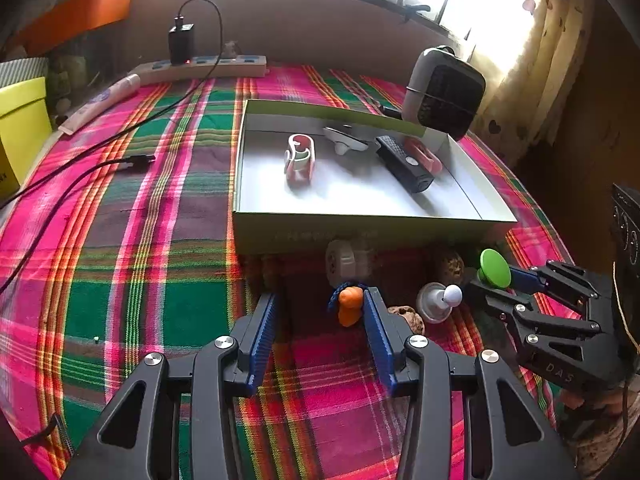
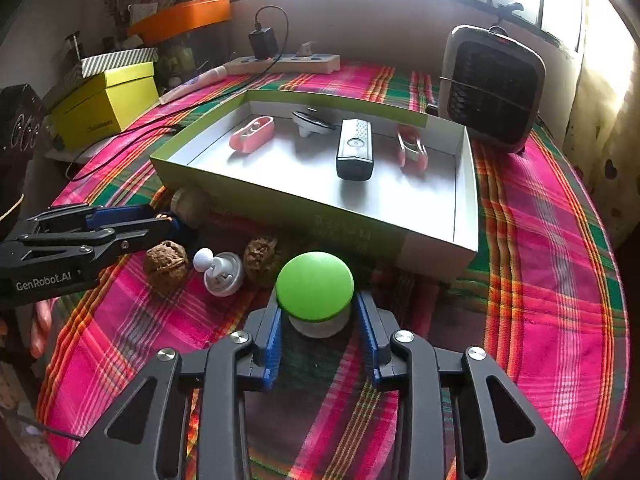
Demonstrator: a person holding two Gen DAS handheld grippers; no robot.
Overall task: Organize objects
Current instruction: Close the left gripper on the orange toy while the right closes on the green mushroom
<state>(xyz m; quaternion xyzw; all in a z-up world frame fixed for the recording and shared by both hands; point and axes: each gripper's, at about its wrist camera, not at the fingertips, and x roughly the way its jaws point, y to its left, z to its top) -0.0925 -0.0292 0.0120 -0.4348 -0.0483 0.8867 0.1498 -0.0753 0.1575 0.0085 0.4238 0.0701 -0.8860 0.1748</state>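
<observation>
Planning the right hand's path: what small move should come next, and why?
Probably lift the right claw and carry the green-capped piece toward the open box. Its blue pads flank the white base, and similar small items already lie inside.

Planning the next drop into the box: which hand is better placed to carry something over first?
Right, probably. The right gripper already has its fingers on either side of the green-capped piece, just before the box. The left gripper is open, with the orange piece only beside one finger.
</observation>
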